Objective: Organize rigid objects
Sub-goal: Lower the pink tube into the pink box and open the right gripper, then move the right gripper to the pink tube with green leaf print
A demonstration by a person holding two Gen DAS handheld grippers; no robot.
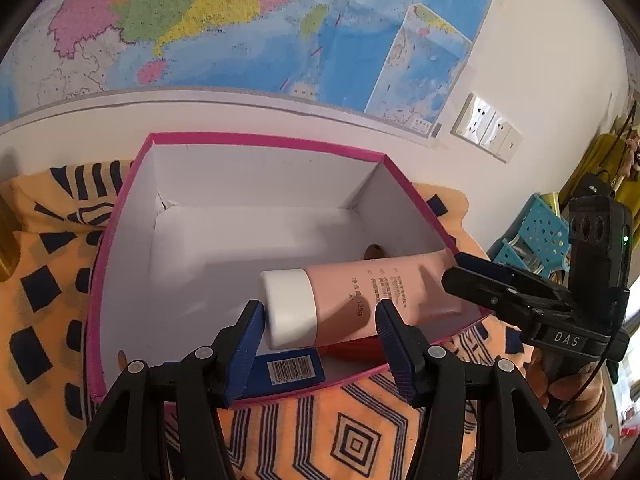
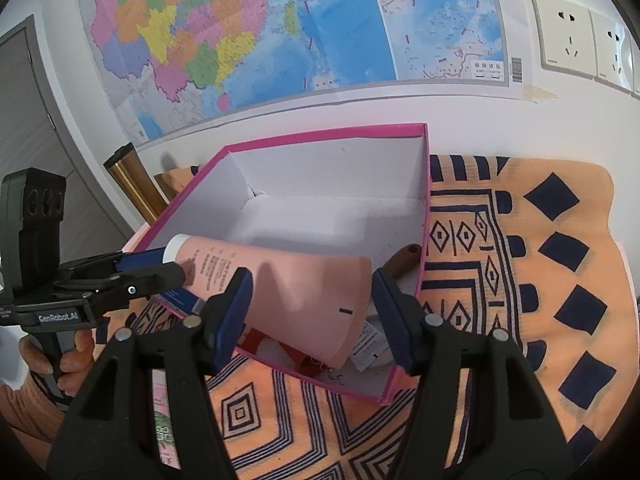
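A pink tube (image 1: 360,300) with a white cap (image 1: 290,308) lies tilted inside a magenta box (image 1: 120,216) with a white interior. My left gripper (image 1: 320,326) is open, its fingers on either side of the tube's cap end, which shows between them. My right gripper (image 2: 310,308) is open around the tube's flat end (image 2: 320,304); whether the pads touch it I cannot tell. A blue barcoded box (image 1: 288,370) and red items (image 2: 304,360) lie under the tube in the box (image 2: 424,216).
An orange cloth with dark blue patterns (image 2: 520,280) covers the surface under the box. A wall map (image 2: 280,32) and sockets (image 2: 568,36) are behind. A brown handle (image 2: 404,260) lies in the box. A turquoise basket (image 1: 536,236) stands at right. A pink packet (image 2: 164,420) lies near.
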